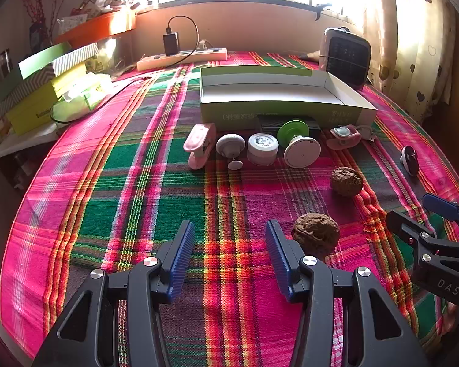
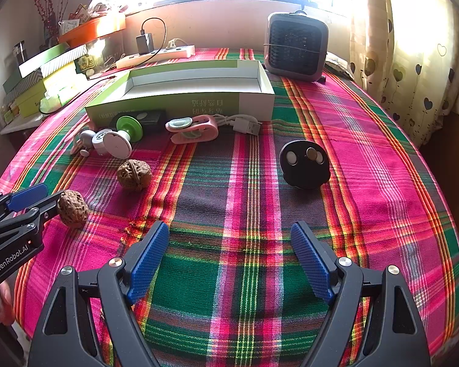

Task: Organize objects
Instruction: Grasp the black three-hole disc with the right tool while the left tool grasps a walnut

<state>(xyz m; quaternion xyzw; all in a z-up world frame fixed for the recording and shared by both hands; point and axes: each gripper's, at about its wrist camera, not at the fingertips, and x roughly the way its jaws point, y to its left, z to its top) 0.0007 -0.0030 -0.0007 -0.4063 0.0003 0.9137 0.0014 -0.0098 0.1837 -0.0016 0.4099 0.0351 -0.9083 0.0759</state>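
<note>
Risk of knocking the near walnut (image 1: 315,234) rolling across the plaid cloth (image 1: 156,189), lying just right of the wide-open left gripper (image 1: 229,261), right gripper (image 2: 229,258) likewise open and empty, box (image 1: 278,91) seemingly empty.

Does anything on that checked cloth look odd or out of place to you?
Nothing is spilled or broken. The open green box holds nothing, with the small items lined up outside along its front. Two walnuts and a black round gadget lie apart from that row, scattered on the cloth.
</note>
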